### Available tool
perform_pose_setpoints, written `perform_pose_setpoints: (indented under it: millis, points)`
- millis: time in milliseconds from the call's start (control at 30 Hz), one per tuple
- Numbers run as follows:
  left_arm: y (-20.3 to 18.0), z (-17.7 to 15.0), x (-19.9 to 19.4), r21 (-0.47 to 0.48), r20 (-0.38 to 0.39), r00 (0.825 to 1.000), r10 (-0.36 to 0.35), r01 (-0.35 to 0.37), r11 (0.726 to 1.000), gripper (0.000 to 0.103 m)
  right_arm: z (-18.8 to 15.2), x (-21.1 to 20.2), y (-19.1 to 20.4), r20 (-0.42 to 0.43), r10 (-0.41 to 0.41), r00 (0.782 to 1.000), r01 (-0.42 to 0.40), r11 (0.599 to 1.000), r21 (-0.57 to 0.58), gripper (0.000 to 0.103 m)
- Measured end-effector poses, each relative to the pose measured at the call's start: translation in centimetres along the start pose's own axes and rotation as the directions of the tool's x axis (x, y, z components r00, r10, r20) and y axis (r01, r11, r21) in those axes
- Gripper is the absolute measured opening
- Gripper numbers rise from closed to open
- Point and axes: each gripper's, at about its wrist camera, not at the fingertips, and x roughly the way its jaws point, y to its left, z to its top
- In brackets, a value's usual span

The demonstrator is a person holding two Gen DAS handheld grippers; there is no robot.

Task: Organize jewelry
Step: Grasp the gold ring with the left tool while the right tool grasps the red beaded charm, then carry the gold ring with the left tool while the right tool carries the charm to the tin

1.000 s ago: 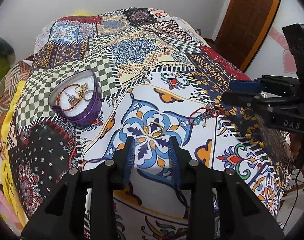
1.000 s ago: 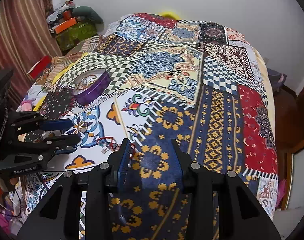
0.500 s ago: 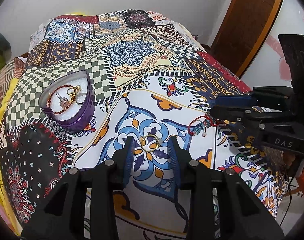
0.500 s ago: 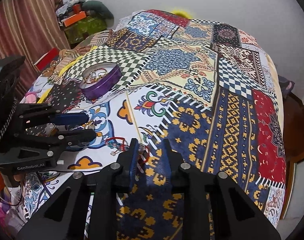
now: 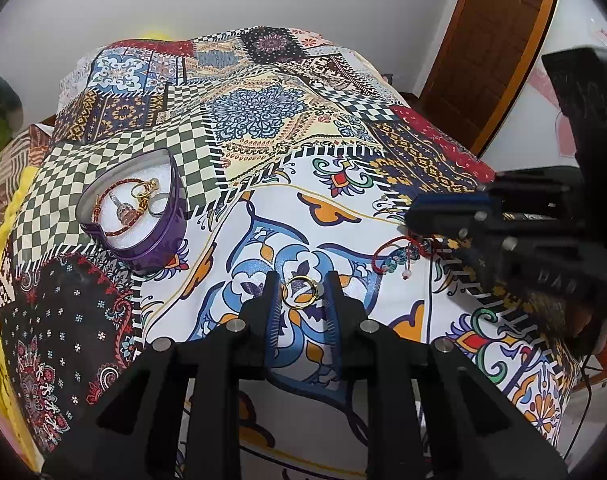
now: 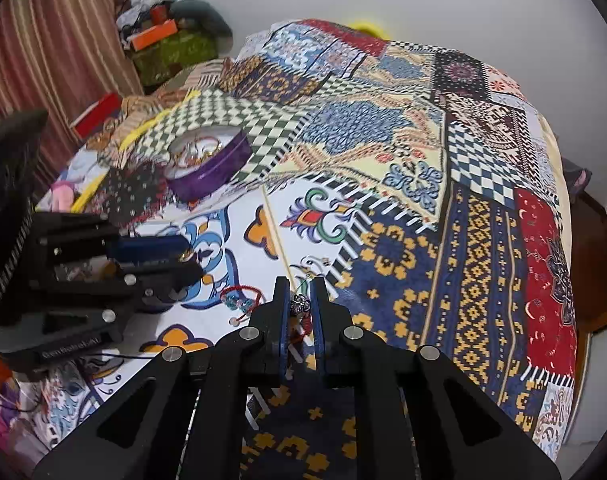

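A purple heart-shaped tin (image 5: 143,216) lined with white foam holds a red cord bracelet and gold pieces; it also shows in the right wrist view (image 6: 209,168). A gold ring (image 5: 300,293) lies on the patterned bedspread between the fingertips of my open left gripper (image 5: 301,294). A red cord bracelet with blue beads (image 5: 399,258) lies to its right. My right gripper (image 6: 300,300) is shut on that red cord bracelet (image 6: 243,300), pinching a dark bead at its end.
The patchwork bedspread (image 5: 263,120) covers the whole bed. A wooden door (image 5: 491,40) stands at the right. Striped curtains and a pile of boxes and bags (image 6: 163,40) are at the far left of the right wrist view.
My left gripper moved forward until the gold ring sits between its fingertips. My right gripper moved left to the red bracelet and closed on its end.
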Motion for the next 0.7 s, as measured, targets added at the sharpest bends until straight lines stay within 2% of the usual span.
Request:
perform_pose_setpoints:
  millis: [233,433,700]
  points:
    - [-0.3,-0.3,-0.9,-0.004,0.010,1.000,-0.013,0.014,1.000,0.020,1.0,-2.4,-0.7,0.057,-0.022,0.998,0.021,0.999,0.028,0.009]
    - [-0.2,-0.2,-2.2,-0.003,0.039,0.999,0.005,-0.005,1.000,0.020,2.1,-3.5,-0.6,0.095,-0.033,0.995,0.030,0.999,0.037,0.009]
    - [1.4,0.7,-4.7,-0.027,0.095,0.994,0.044,-0.041,0.999,0.020,3.8,-4.1,1.1,0.135,-0.010,0.991,0.007,1.000,0.025,0.009]
